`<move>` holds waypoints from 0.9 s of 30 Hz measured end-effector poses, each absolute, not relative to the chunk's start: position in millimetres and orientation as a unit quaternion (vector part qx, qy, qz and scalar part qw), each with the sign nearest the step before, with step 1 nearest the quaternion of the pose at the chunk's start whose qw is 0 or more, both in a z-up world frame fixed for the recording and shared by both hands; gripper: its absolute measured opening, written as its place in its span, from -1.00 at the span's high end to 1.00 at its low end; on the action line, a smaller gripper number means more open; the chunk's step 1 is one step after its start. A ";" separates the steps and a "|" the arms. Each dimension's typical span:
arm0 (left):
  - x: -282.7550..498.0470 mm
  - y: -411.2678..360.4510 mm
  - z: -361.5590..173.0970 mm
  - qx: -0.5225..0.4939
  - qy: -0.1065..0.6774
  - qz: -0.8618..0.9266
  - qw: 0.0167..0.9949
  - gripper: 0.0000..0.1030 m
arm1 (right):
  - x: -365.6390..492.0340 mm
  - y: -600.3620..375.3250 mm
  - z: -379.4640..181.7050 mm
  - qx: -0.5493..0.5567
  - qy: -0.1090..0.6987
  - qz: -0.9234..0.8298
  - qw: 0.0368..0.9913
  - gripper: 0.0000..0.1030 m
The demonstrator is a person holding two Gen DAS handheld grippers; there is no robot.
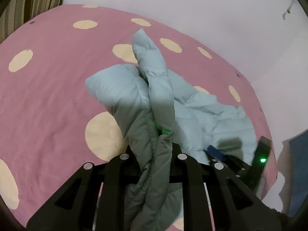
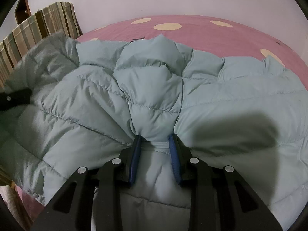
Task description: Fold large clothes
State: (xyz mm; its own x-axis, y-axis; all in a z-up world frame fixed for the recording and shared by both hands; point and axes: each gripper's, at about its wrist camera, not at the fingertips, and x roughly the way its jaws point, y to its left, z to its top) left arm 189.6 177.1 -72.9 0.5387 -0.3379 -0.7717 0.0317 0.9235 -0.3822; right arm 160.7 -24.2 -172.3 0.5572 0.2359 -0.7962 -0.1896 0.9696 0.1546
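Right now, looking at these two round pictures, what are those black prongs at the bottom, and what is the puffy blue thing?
There is no robot here: a person holds a two-finger clamp in each hand, each with a wide-angle camera looking along its fingers. One picture comes from the left gripper, closed on a bunched part of a pale blue quilted jacket and holding it above the bed. The other comes from the right gripper, whose blue pads pinch another fold of that jacket. It lies on a pink bedsheet with cream dots.
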 end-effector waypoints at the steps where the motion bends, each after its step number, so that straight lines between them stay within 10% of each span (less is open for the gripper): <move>1: 187.7 171.1 -65.4 -0.159 0.465 -0.111 0.864 0.71 | 160.3 -24.2 -171.7 0.024 0.454 0.121 0.882 0.40; 22: 190.0 25.3 -37.8 -0.051 0.470 -0.140 0.870 0.71 | 117.4 -148.4 -120.7 0.058 0.422 0.030 0.904 0.38; 27: 199.9 -13.6 -47.3 -0.032 0.480 -0.151 0.864 0.71 | 100.2 -183.5 -108.0 0.059 0.403 -0.001 0.913 0.05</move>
State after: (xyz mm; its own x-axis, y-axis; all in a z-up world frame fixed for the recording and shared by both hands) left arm 199.9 -13.6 -47.3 0.4942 -0.2907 -0.8193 0.2295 0.9526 -0.1996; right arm 100.2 -183.5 -108.0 0.6750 0.0459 -0.7364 0.0492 0.9930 0.1070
